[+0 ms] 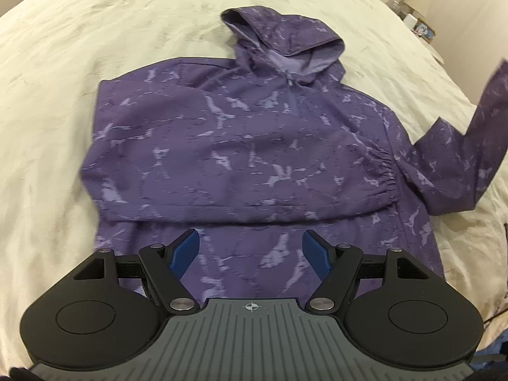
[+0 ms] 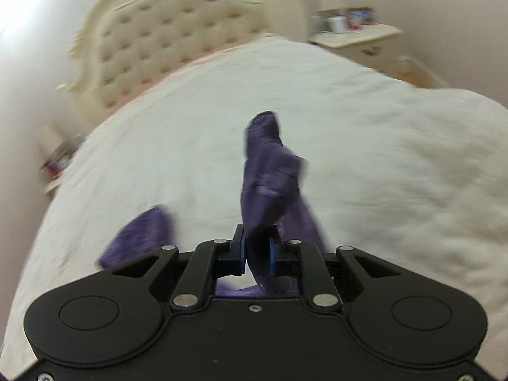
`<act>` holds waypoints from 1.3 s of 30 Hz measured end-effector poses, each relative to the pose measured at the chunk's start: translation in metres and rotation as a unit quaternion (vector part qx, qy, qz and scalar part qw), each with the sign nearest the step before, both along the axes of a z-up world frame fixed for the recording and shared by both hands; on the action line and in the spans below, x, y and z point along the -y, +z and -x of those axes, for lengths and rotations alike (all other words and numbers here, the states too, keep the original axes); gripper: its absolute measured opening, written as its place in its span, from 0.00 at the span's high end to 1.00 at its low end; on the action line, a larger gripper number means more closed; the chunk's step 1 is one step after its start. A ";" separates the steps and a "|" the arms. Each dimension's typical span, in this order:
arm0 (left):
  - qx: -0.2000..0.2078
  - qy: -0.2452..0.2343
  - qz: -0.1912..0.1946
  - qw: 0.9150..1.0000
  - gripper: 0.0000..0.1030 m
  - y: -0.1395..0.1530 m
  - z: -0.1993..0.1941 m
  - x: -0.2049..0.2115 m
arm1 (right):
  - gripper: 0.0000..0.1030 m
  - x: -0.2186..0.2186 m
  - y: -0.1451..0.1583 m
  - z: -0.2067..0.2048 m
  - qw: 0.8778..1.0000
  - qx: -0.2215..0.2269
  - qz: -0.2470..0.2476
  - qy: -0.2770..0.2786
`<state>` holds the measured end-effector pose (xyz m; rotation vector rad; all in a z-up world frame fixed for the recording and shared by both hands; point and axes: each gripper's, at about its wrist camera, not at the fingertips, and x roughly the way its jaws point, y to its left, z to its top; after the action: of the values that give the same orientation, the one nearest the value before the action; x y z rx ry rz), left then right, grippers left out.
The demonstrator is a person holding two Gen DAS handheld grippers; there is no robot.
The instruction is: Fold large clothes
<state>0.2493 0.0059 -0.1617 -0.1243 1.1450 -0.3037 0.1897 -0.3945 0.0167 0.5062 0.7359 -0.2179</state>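
Hoodie (image 1: 241, 146) on cream bedspread (image 1: 63, 95).

The hooded jacket (image 1: 247, 146) lay flat on the bed (image 1: 95, 47), hood toward the headboard (image 2: 171, 38). One sleeve (image 1: 470, 146) rose off its right side. A nightstand (image 2: 358, 36) stood right of the headboard.

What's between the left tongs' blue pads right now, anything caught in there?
Nothing caught. In the left wrist view the left tongs stand open above the purple hooded jacket; only its lower front panel shows through the gap.
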 end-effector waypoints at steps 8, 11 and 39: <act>0.002 0.011 0.001 1.000 0.32 0.002 0.000 -0.052 | 0.79 -0.122 0.002 -0.035 0.993 0.020 -0.003 0.113; 0.004 0.017 0.000 1.000 0.32 0.002 -0.003 -0.072 | 0.79 -0.163 -0.006 -0.041 0.989 0.022 -0.003 0.143; -0.003 0.018 0.094 0.995 0.31 -0.005 -0.058 -0.094 | 0.42 -0.349 -0.123 0.008 0.942 -0.103 0.053 0.315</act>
<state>0.3070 0.1002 -0.1670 -0.3117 1.1185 -0.3804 0.1820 -0.0453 -0.1064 0.1268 1.0478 0.2931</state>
